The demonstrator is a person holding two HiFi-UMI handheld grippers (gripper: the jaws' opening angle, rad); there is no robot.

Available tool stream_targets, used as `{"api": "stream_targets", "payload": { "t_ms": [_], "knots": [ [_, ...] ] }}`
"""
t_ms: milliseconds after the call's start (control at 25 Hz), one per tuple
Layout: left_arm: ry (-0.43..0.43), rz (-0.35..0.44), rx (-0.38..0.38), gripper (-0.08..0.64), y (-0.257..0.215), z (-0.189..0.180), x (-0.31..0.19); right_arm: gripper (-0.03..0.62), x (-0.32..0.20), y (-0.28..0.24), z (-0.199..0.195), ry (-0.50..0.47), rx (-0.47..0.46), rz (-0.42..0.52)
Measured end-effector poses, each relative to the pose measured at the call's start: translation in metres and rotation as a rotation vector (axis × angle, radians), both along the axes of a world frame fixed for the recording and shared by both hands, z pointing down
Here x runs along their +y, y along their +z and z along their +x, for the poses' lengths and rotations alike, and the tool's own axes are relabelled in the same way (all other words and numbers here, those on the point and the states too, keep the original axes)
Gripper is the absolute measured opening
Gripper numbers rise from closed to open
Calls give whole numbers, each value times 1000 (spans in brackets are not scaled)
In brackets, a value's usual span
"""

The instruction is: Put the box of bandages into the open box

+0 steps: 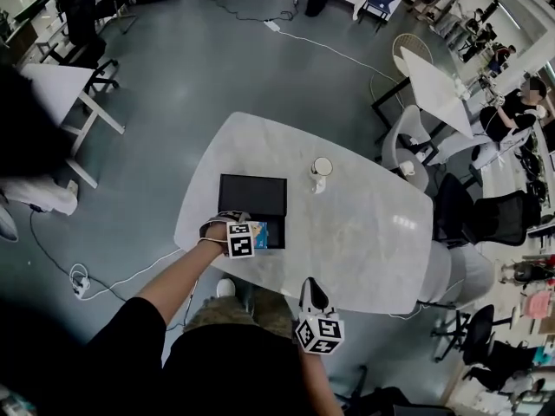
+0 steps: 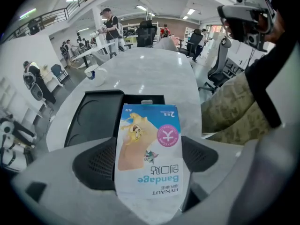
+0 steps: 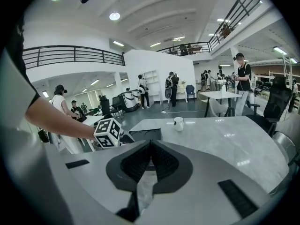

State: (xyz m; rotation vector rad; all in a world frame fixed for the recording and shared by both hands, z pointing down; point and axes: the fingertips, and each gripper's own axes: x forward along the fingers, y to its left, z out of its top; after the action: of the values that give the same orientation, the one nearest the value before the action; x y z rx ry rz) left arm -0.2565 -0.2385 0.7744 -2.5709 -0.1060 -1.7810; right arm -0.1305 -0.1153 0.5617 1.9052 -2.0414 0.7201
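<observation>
1. A pale, marble-look table (image 1: pixel 373 224) with rounded corners (glossy, catching the ceiling lights).
2. A black open box (image 1: pixel 251 196) lies near one edge.
3. A white cup (image 1: pixel 322 168) stands near the box, apart from it.

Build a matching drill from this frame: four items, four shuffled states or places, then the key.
Items
1. box of bandages
2. open box
3. mug
4. right gripper

States or places
A. jaws together, nothing between them
B. black, lying on the table near the person's edge
C. white, standing alone beyond the black item
D. clamped between the jaws of the left gripper

Pairs: 1-D, 2-B, 3-C, 4-A
</observation>
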Motion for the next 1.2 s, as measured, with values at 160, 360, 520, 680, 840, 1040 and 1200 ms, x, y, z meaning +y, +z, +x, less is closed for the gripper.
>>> {"api": "stream_targets", "payload": {
  "t_ms": [160,360,520,680,840,1040,1200],
  "knots": [
    [-77,-42,7,430,11,2,-2,12,-16,6,-2,-7,-10,-9],
    [-86,-48,-22,430,22,0,-11,12,-40,17,-8,-43,-30,-27],
    [-86,-52,-51,430,32,3,-13,12,-57,23,-5,-64,-53,-34],
    [-67,-78,-85,430,41,10,-12,12,-71,29,4,-85,-66,-46],
    [-70,-104,-97,430,45,12,-11,12,-76,39,13,-99,-72,-67],
    [-56,-114,-105,430,45,15,-13,12,-80,45,22,-107,-78,-83],
    [-45,-114,-101,431,44,12,-13,12,-83,44,19,-106,-82,-88]
  ]
}}
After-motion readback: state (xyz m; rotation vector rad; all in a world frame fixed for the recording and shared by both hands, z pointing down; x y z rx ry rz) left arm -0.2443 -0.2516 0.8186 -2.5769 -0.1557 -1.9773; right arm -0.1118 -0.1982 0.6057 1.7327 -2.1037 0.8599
